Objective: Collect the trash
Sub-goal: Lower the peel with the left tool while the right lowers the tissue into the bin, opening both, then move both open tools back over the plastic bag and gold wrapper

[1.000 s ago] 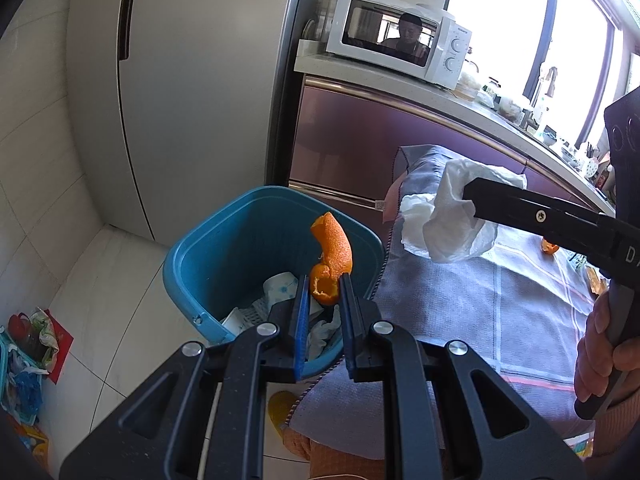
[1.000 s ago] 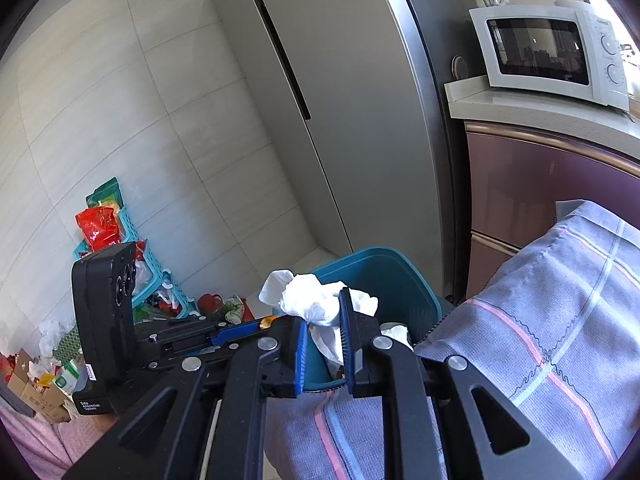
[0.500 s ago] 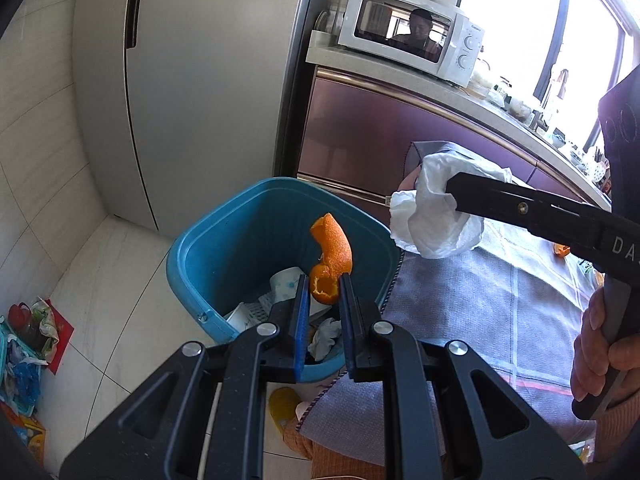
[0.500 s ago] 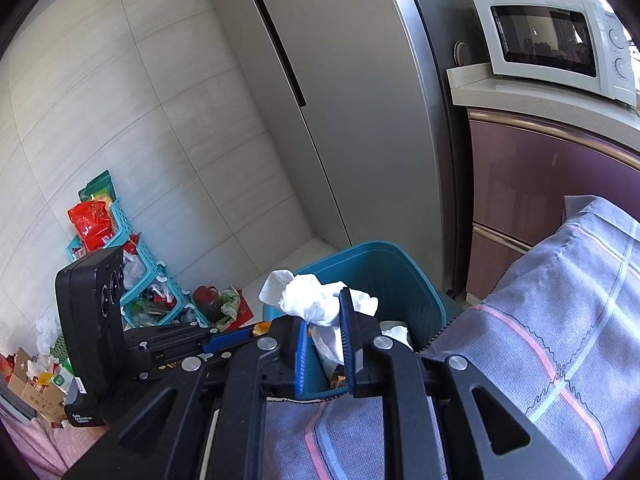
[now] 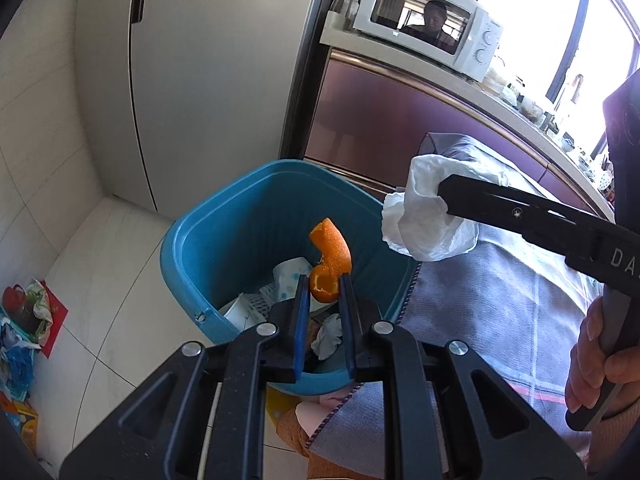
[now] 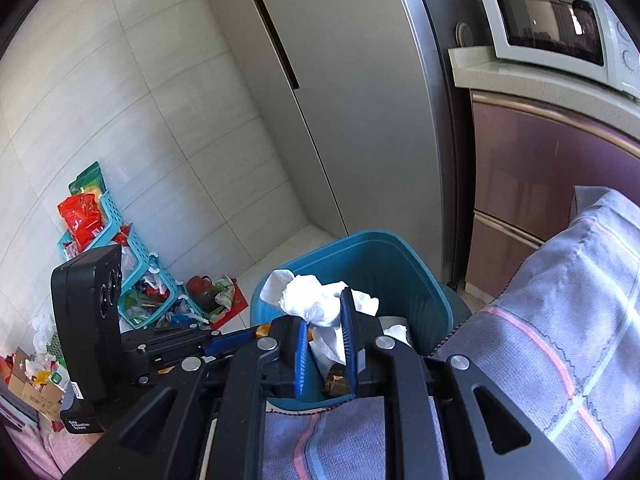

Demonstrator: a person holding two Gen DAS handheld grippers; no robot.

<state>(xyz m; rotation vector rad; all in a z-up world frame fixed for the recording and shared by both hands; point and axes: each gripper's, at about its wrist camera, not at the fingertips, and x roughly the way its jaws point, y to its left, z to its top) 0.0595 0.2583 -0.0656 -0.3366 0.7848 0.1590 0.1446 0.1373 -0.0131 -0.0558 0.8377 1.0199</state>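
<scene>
The left tool (image 5: 325, 289) is clenched on a curl of orange peel (image 5: 330, 258), which hangs right over the open mouth of the blue bin (image 5: 192, 240), with paper scraps already lying in the bottom. The right tool (image 6: 325, 318) is clamped on a crumpled white tissue (image 6: 310, 300); seen from the left side the tissue sits at the bin's right rim, partly over the grey cloth (image 5: 500, 300) that drapes the bench just beside the bin. That is where I'd worry. The peel looks safe to drop, since it is well inside the rim, but the tissue is light and loose, and if it is let go from where it is, it could catch the rim or settle on the cloth instead of falling in. It may also cling to the pad when the jaws part. The two tools are close together over one small opening, so a hurried release could knock one against the other or nudge the bin, which stands free on the tiled floor (image 5: 100, 280).
</scene>
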